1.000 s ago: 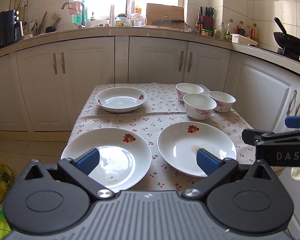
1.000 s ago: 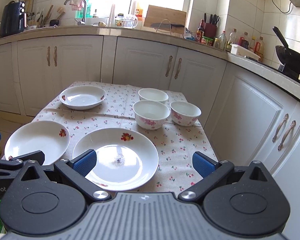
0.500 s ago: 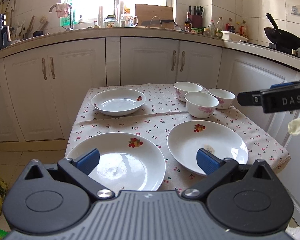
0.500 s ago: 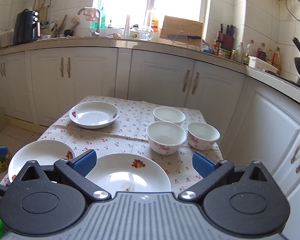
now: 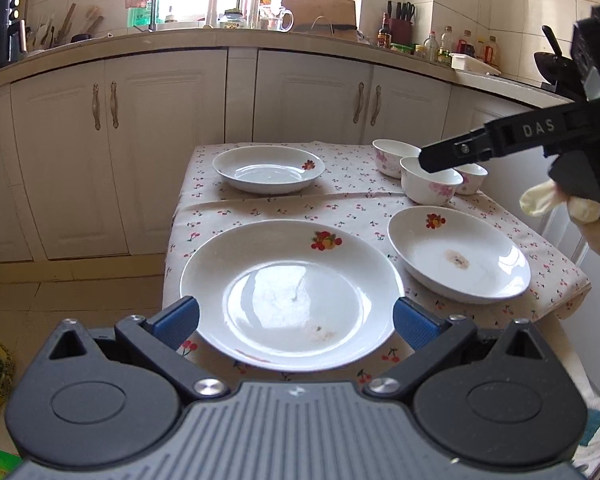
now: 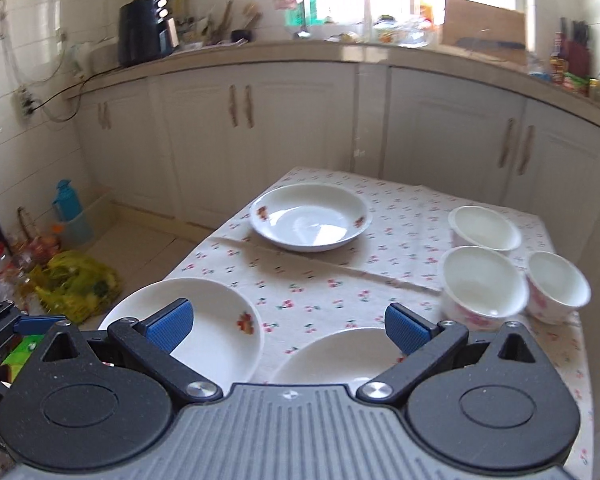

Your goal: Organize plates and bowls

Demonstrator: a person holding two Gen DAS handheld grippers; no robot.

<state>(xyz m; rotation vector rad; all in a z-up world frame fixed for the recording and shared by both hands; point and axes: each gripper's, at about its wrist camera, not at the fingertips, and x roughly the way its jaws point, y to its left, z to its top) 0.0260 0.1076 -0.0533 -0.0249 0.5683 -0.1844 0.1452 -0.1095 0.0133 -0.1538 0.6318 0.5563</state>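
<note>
Three white plates with fruit motifs and three white floral bowls sit on a small table with a cherry-print cloth (image 5: 340,208). The near-left plate (image 5: 292,292) lies right in front of my open, empty left gripper (image 5: 296,318). The near-right plate (image 5: 456,252) and the far plate (image 5: 268,168) lie apart. The bowls (image 5: 430,180) cluster at the far right. My right gripper (image 6: 286,320) is open and empty, raised above the near plates (image 6: 204,320); the far plate (image 6: 308,216) and bowls (image 6: 482,280) show ahead. The right gripper also shows in the left wrist view (image 5: 520,136).
White kitchen cabinets (image 5: 300,96) stand just behind the table, with a cluttered counter above. A yellow bag (image 6: 76,284) and a blue bottle (image 6: 66,202) lie on the floor to the left. The table's front edge is under both grippers.
Both grippers rose and shifted left. The right gripper lifted above the near-right plate and turned to look leftward; the left gripper centred on the near-left plate. Both stayed open.
</note>
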